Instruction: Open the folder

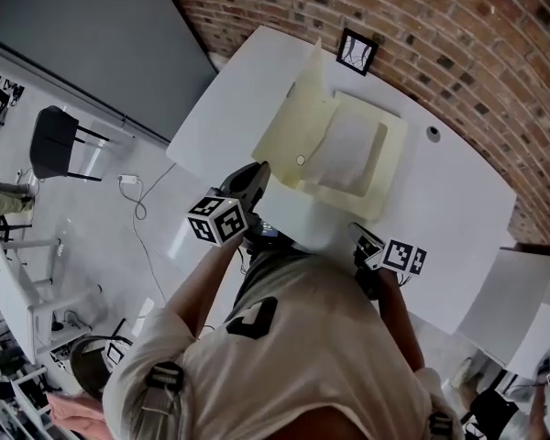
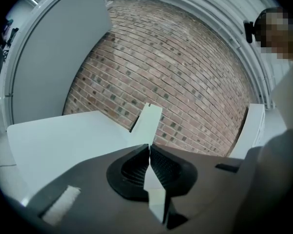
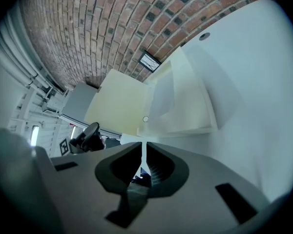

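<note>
The cream folder lies on the desk. My left tongs are clamped on its front cover, raising it at the folder's left side to swing it open. Right tongs, by the folder's near edge, sit all but closed and empty, apparently in reserve.
</note>
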`<state>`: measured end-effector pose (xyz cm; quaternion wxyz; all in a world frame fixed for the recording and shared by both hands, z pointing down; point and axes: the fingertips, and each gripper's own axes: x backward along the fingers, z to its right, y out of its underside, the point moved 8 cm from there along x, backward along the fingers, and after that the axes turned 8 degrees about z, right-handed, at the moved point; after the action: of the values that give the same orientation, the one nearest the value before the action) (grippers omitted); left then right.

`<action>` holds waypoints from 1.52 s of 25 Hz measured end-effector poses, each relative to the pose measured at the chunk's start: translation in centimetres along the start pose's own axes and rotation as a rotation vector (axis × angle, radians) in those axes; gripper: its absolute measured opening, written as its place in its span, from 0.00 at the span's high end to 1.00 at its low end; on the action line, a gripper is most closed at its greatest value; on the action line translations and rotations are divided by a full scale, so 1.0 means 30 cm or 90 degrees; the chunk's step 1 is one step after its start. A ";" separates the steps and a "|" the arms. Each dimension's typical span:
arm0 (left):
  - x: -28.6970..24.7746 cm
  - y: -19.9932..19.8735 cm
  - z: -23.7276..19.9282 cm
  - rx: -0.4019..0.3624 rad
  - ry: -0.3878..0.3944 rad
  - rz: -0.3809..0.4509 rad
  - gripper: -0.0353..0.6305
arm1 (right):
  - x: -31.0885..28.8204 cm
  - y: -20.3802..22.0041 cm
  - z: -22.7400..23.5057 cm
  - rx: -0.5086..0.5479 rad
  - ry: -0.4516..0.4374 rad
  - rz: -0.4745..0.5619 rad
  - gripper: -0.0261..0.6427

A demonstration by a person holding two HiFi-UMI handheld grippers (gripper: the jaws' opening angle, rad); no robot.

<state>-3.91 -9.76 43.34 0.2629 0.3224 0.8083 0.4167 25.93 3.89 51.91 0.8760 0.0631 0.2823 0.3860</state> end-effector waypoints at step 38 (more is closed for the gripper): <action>0.107 0.082 -0.479 0.112 -0.156 -0.075 0.94 | -0.306 0.053 -0.247 0.153 0.003 -0.141 0.93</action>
<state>-15.24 -13.54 52.30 0.3541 0.3445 0.8210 0.2860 15.91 -2.34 50.37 0.8985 0.1350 0.3341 0.2505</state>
